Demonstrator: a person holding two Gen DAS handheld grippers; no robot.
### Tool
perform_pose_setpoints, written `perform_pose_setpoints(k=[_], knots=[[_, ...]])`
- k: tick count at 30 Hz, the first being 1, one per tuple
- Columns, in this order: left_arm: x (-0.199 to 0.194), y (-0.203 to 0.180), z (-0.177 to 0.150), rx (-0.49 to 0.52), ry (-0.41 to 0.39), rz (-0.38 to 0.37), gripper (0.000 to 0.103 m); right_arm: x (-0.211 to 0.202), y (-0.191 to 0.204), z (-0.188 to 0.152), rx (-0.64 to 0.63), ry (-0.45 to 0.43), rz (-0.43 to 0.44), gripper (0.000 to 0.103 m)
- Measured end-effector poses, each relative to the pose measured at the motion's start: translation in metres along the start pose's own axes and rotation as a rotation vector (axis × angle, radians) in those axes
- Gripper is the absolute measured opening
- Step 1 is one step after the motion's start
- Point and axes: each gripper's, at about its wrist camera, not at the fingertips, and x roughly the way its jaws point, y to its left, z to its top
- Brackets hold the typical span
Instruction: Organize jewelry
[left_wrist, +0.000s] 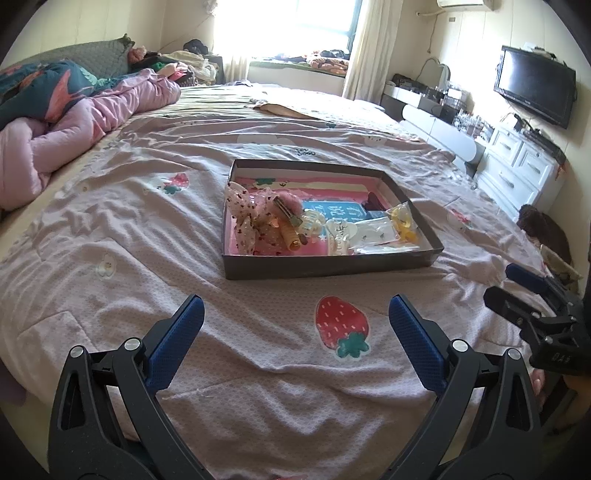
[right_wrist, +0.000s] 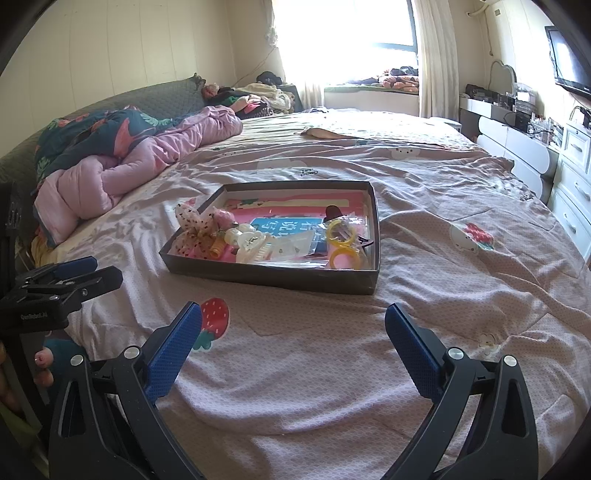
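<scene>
From the left wrist view, the left gripper holds its two black arms with blue knurled pads spread wide, nothing between them, above a wrinkled pale pink quilted bedspread printed with strawberries. Straight ahead of the jaws, well apart from the tips, lies a shallow dark grey cardboard box tray with a pink lining. Inside it are a sheer dotted fabric bow, a ridged golden hair clip, a white plastic claw clip and, toward the right wall, yellow plastic rings in a clear bag. The right gripper shows at the far right edge, side-on.

From the right wrist view, the right gripper is likewise spread and empty over the bedspread. The tray sits ahead of the jaws, slightly left of centre, with the yellow rings nearest its right wall. The left gripper appears at the left edge, beyond the left finger.
</scene>
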Motion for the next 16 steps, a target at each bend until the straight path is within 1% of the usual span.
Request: perform_pose_setpoints(k=[4,7,8,10,13,14,16], knots=[[0.004,0.004,-0.001,-0.021,0.01,0.005,0.092,0.003,-0.007,0.0,0.013,0.005,-0.003,0.096],[0.013,0.012,0.0,-0.048,0.028,0.039,0.092,0.009,-0.017,0.001,0.022,0.005,-0.024,0.096],[0.016,0.018,0.002,-0.062,0.034,0.046,0.092,0.013,-0.02,0.002,0.031,0.007,-0.031,0.096],[0.027,0.037,0.011,-0.092,0.049,0.087,0.092,0.02,-0.035,0.004,0.063,0.007,-0.058,0.096],[0.042,0.067,0.027,-0.133,0.061,0.147,0.092,0.037,-0.075,0.012,0.119,0.005,-0.152,0.096],[0.049,0.082,0.034,-0.149,0.059,0.191,0.092,0.043,-0.086,0.014,0.132,0.007,-0.183,0.096],[0.061,0.107,0.047,-0.167,0.058,0.226,0.092,0.06,-0.121,0.019,0.174,0.033,-0.258,0.096]])
